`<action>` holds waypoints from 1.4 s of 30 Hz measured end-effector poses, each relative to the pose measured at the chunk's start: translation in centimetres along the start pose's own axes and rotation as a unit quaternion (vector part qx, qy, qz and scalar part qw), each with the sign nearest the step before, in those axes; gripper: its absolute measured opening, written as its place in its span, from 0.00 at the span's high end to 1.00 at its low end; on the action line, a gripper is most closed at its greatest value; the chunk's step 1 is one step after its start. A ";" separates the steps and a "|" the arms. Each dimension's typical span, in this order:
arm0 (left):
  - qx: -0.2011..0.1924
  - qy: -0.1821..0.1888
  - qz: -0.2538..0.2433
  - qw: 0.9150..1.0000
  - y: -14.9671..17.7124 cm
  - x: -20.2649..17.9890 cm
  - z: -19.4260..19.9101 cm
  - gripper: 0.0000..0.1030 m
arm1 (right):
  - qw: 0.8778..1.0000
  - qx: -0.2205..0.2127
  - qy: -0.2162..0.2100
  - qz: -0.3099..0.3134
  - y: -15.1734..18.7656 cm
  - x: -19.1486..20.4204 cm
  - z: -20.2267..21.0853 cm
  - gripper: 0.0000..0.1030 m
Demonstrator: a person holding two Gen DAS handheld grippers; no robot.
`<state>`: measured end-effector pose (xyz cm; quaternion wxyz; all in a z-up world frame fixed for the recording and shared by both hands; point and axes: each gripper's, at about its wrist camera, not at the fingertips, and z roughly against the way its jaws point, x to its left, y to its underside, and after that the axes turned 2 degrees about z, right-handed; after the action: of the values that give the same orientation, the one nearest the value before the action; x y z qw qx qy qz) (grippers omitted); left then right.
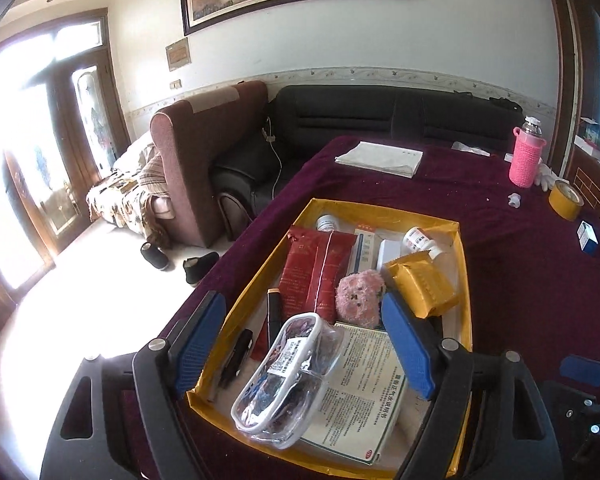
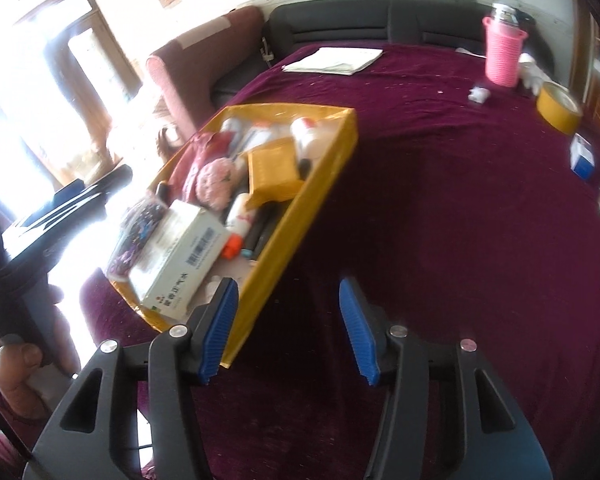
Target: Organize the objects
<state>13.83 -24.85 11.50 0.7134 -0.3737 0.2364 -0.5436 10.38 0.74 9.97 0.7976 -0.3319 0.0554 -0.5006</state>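
Observation:
A yellow box (image 1: 464,280) (image 2: 300,216) sits on the purple cloth near the table's left edge, full of items: a red packet (image 1: 316,268), a pink plush (image 1: 360,294) (image 2: 216,180), a yellow packet (image 1: 420,284) (image 2: 272,168), white bottles (image 1: 420,242), a clear pouch (image 1: 288,376), a white medicine box (image 2: 180,256) and pens. My left gripper (image 1: 304,344) is open above the box's near end, around the pouch without touching it. My right gripper (image 2: 288,328) is open and empty, at the box's near right corner over bare cloth.
On the cloth lie a folded white paper (image 1: 380,158), a pink-sleeved bottle (image 1: 526,156) (image 2: 502,52), a yellow tape roll (image 1: 566,200) (image 2: 558,106), a small blue-white box (image 2: 582,156) and a small white cap (image 1: 514,200). Sofas and the floor lie beyond the table's left edge.

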 end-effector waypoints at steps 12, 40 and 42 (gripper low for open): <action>-0.008 0.003 -0.036 0.999 0.0 -3.8 2.1 0.26 | 0.999 -0.019 0.008 -0.044 0.7 -4.1 1.7 0.50; -0.059 0.037 0.030 0.997 -2.7 -5.6 3.2 0.01 | 0.998 -0.015 0.042 -0.055 1.3 -9.5 0.7 0.49; -0.065 0.020 0.051 0.996 -2.9 -3.8 3.5 0.01 | 0.999 -0.002 0.029 -0.040 1.1 -7.6 -0.6 0.49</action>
<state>13.52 -20.67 15.66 0.7097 -0.3956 0.3044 -0.4972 7.22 7.10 7.03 0.7741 -0.3206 0.0663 -0.5419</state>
